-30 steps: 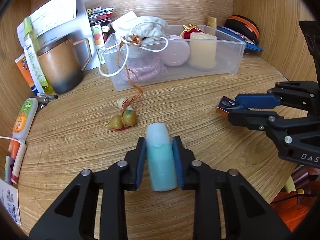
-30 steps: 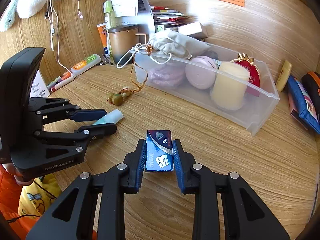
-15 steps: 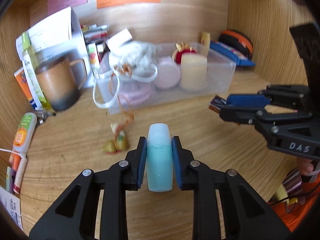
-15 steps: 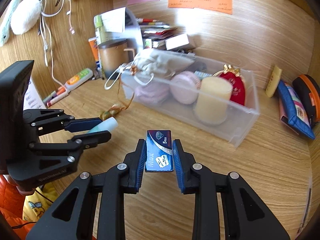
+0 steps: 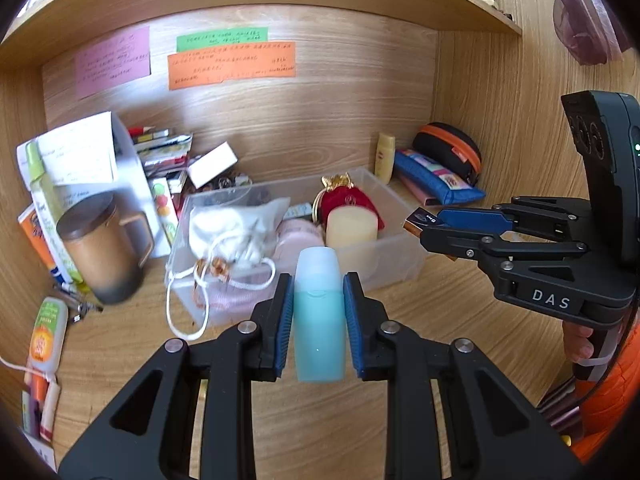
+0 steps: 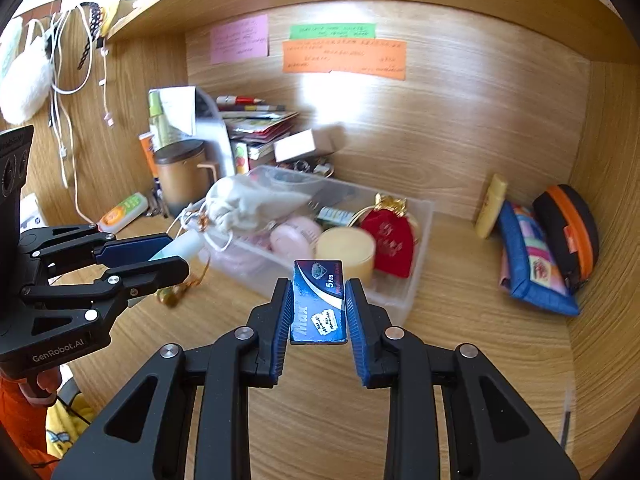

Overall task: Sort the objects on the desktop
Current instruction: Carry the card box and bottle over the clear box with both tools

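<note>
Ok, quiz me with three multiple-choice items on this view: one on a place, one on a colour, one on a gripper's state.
1. Where is the red drawstring pouch?
A. inside the clear plastic bin
B. hanging on the wall
C. inside the brown mug

2. What colour is the topmost sticky note on the back panel?
A. yellow
B. green
C. white

3. What is the right gripper doing?
A. standing wide open and empty
B. gripping a pen
C. clamping a small dark blue box

Answers: 1 A, the pouch sits within the bin's walls beside a cream jar. 2 B, a green strip sits above the orange note. 3 C, both pads press the box's sides.
</note>
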Demonstrator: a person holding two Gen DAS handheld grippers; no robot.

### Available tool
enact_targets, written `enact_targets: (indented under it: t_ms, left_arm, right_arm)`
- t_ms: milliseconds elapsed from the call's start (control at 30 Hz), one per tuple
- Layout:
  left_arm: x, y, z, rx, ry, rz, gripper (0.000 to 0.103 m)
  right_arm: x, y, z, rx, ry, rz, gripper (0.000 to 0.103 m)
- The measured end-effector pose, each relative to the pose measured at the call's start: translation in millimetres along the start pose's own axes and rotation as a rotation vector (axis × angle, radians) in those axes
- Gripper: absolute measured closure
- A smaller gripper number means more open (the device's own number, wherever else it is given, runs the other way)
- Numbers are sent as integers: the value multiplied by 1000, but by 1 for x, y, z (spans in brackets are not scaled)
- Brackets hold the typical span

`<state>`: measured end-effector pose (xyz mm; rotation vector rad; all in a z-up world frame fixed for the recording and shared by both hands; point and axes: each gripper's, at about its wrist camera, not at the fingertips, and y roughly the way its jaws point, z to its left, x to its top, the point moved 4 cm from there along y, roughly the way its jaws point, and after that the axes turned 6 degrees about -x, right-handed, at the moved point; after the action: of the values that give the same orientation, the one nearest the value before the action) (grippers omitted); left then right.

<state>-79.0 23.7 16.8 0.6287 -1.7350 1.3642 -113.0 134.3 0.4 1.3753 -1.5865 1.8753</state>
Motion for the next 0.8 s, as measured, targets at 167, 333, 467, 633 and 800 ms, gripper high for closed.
enact_targets:
  t_ms: [167,333,467,633,800]
  left_arm:
    - [16,11,0,-6,-2,2,79]
    - [33,20,4,-17,-13,-10,79]
    - [42,32,8,-23,-13,3,79]
    - [46,50,13,-47,-22,29,79]
    - [48,66,15,-68,-26,52,79]
  right_arm:
    - [12,4,-8,-8,-8,-2,78]
    - [24,10,-15,-9,-9,-9,78]
    - [29,19,-22,-8,2,-2,78]
    - [29,34,-33,-9,29,22,78]
    - [28,48,-41,-11,45,49,78]
